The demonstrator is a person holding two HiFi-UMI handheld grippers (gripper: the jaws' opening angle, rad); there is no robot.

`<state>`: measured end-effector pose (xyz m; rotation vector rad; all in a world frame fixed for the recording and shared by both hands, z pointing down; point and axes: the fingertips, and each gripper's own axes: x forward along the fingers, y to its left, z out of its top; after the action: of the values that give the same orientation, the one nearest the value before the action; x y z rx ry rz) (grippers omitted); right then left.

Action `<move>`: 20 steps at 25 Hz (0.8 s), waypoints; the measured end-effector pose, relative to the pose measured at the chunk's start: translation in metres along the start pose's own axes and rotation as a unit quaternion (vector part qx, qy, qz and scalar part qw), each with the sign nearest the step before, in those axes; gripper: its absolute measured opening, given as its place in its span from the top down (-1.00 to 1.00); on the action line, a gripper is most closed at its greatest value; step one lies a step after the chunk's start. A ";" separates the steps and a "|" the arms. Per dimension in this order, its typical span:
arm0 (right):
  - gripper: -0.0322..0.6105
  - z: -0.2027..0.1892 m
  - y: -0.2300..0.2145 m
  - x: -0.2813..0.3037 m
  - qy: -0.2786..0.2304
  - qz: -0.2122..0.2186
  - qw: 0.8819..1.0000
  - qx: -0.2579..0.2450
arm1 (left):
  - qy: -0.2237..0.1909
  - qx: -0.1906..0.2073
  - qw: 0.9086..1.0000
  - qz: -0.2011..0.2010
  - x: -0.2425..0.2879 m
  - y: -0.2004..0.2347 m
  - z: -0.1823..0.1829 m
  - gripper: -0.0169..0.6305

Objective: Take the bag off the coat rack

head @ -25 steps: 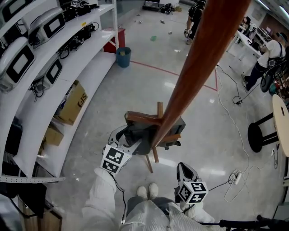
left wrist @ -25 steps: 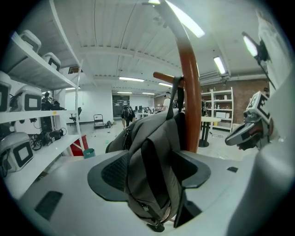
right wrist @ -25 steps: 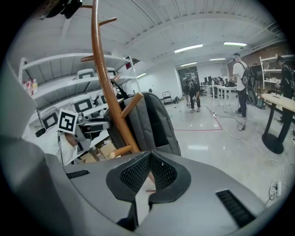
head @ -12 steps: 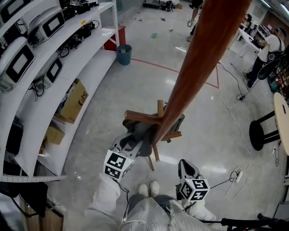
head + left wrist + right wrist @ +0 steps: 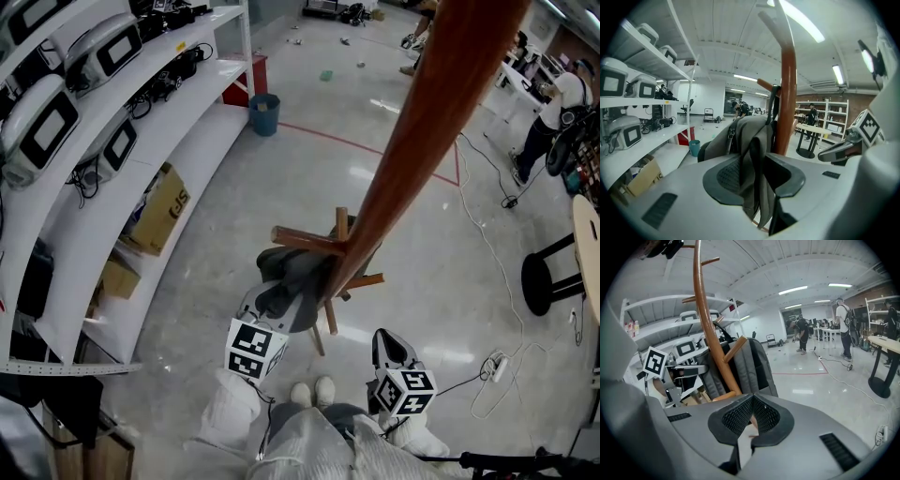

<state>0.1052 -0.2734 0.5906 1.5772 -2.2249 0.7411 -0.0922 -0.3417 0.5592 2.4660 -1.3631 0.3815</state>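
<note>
A grey bag (image 5: 292, 274) hangs on a peg of the tall brown wooden coat rack (image 5: 412, 141), low on its pole. My left gripper (image 5: 274, 302) reaches into the bag from below left. Its jaws have just been closing, and a hanging fold and strap of the bag (image 5: 757, 187) is pinched between them. In the left gripper view the bag (image 5: 740, 136) drapes in front of the pole (image 5: 788, 93). My right gripper (image 5: 386, 342) hangs back at the right, shut with nothing in it (image 5: 751, 411). It faces the bag (image 5: 752, 366) and the pole (image 5: 705, 319).
White shelves (image 5: 56, 234) with boxed devices and a cardboard box (image 5: 157, 208) run along the left. A blue bin (image 5: 264, 114) stands beyond them. A black stool (image 5: 544, 281) and floor cables (image 5: 487, 366) lie at the right. People stand far off (image 5: 553, 112). My shoes (image 5: 314, 392) are below the rack.
The left gripper's jaws have closed from wide open onto the bag's fabric, and the gripper has rolled a little. The right gripper has kept still.
</note>
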 end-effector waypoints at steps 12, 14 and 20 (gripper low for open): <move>0.86 0.007 -0.001 -0.004 -0.013 -0.006 1.000 0.004 | -0.064 -0.036 0.996 0.048 -0.021 0.010 0.043 0.60; 0.86 0.007 -0.001 -0.004 -0.014 -0.005 1.000 0.005 | -0.071 -0.033 0.996 0.049 -0.024 0.012 0.051 0.60; 0.86 0.010 -0.003 -0.006 -0.021 -0.007 1.000 0.009 | -0.103 -0.013 0.994 0.044 -0.031 0.008 0.078 0.60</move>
<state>0.1102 -0.2754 0.5802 1.6295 -2.2391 0.7327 -0.1079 -0.3512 0.4766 2.4857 -1.5498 0.1296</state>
